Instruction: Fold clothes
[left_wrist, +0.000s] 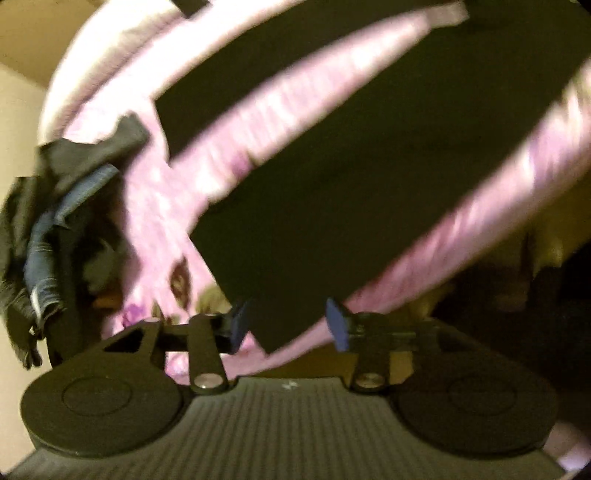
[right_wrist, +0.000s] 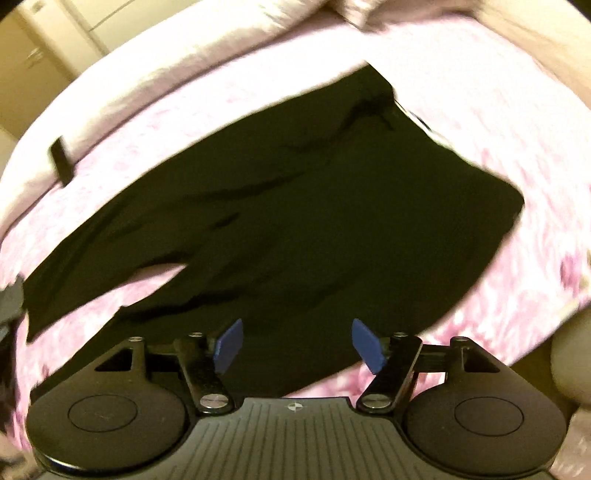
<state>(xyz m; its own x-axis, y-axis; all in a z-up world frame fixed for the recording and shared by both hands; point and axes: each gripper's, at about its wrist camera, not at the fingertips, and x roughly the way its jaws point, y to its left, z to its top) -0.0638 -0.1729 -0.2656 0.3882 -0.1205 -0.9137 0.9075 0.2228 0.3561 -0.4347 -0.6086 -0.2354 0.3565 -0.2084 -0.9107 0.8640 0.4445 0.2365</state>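
Right wrist view has the right claw (right_wrist: 297, 345) with jaws apart and nothing between them, hanging over black trousers (right_wrist: 295, 221) spread flat ahead of it on the pink bed (right_wrist: 498, 147), probably laid out so a fold can start. Left wrist view has the left claw (left_wrist: 286, 325) likewise apart and empty above them; blur hides detail, and a dark heap of clothes (left_wrist: 48, 229) to its left stays indistinct.

Dim, yellowish light; motion blur, fisheye-warped edges.
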